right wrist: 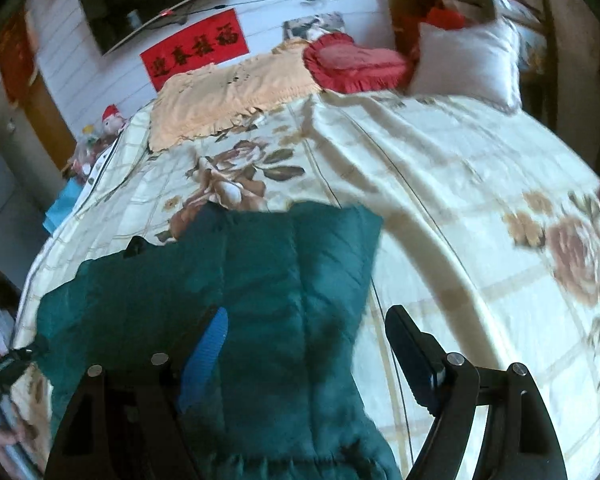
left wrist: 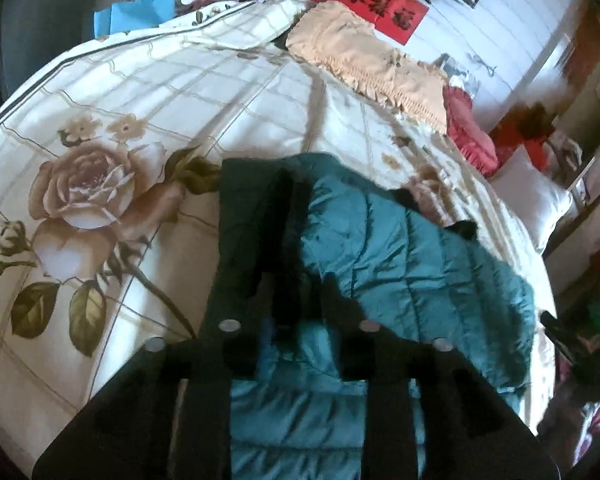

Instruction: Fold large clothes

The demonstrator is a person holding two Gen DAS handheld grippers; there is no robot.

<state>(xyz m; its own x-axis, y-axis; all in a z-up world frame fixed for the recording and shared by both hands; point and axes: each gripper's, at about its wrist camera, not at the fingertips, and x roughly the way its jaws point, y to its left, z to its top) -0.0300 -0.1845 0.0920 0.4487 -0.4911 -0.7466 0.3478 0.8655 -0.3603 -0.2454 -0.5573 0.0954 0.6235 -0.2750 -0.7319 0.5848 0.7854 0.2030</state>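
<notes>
While you are working over the bed (left wrist: 148, 92), your left tongs (left wrist: 292, 216) are sitting partly closed, their dark fingers (left wrist: 236, 232) lying along the teal quilted jacket (left wrist: 400, 264). A fold of the fabric is sitting between them, but shadow is hiding the pads, so you cannot tell whether they are actually pinching it or merely resting on it. From that wrist view the jacket is running away from you toward the far right, its long axis slanting across the floral bedspread (left wrist: 100, 184), with the peach frilled cloth (left wrist: 364, 56) and the red cushion (left wrist: 468, 128) lying well beyond it.

Moving rightward, your right tongs (right wrist: 306, 340) are standing wide open and gripping nothing. The blue pad (right wrist: 206, 348) of the left finger is hovering over the jacket (right wrist: 228, 280), while the right finger (right wrist: 412, 352) is hanging over bare bedspread (right wrist: 460, 184) just past the garment's right edge. That edge is therefore lying between the two fingers, running away from you toward the far corner of the jacket. By my reading, the right hand is the one better placed for that free side, and the next fold is depending on closing over this edge and carrying it leftward across the jacket's long axis.
</notes>
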